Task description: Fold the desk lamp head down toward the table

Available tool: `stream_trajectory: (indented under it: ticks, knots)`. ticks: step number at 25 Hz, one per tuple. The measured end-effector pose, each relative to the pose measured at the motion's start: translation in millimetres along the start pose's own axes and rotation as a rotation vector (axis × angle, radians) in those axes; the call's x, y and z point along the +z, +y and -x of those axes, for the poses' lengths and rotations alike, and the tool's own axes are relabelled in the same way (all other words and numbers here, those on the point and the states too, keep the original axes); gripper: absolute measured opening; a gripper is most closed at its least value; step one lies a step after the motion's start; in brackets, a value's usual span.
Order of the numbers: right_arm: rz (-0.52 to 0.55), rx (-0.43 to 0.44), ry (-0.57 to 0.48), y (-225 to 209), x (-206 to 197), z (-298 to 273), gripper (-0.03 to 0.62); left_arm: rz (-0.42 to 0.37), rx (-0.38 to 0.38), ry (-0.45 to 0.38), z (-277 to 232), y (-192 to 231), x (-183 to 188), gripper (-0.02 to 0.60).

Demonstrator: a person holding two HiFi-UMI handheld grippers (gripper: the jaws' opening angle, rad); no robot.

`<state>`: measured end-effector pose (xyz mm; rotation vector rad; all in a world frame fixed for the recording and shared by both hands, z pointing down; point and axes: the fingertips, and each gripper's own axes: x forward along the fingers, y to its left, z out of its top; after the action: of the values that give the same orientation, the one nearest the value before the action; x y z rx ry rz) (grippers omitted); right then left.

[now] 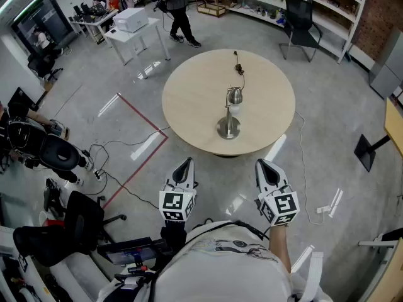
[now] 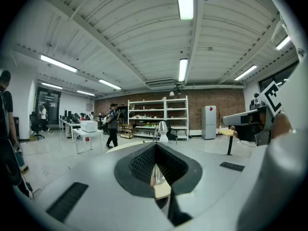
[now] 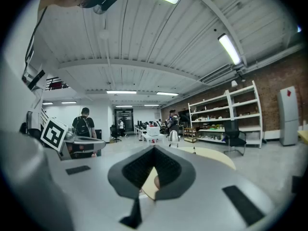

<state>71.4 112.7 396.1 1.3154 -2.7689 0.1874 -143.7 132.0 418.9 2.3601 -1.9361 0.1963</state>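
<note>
We hold both tools out in front of our body, side by side and close to level, their tips aimed at the round surface [image 1: 189, 80] ahead. The left tool [image 1: 186, 162] sits a little apart from the right tool [image 1: 262, 164], and both hang over the floor [image 1: 126, 115], short of the surface's near rim. Each carries its marker cube [image 1: 177, 204] at the rear end, close to our chest.

In its own view, the left tool [image 2: 155, 147] is clenched, its ribbed pads meeting at the tip with nothing caught between them. The right tool [image 3: 154, 150] is clenched the same way and is also empty.

The desk lamp [image 1: 230, 112] stands on the surface straight ahead of both tools, roughly on the line between them and well apart from either tip. From the left tool it appears just right of the tip [image 2: 163, 130]. From the right tool it appears just right of the tip too, and farther off [image 3: 173, 136].

The lamp rests on a round metal base [image 1: 228, 128] on the half of the surface nearer the tools. Its silver, bell-shaped lamp head [image 1: 235, 95] sits raised above that base, on a pale neck. A dark cord [image 1: 239, 65] trails from the lamp across the surface, away from the tools.
</note>
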Motion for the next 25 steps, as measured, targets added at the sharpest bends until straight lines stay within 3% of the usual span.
stream_trajectory:
  ticks: [25]
  knots:
    - [-0.046, 0.055, 0.045, -17.8, -12.3, 9.5, 0.003, 0.008, -0.014, 0.048, -12.4, -49.5, -10.3, 0.003]
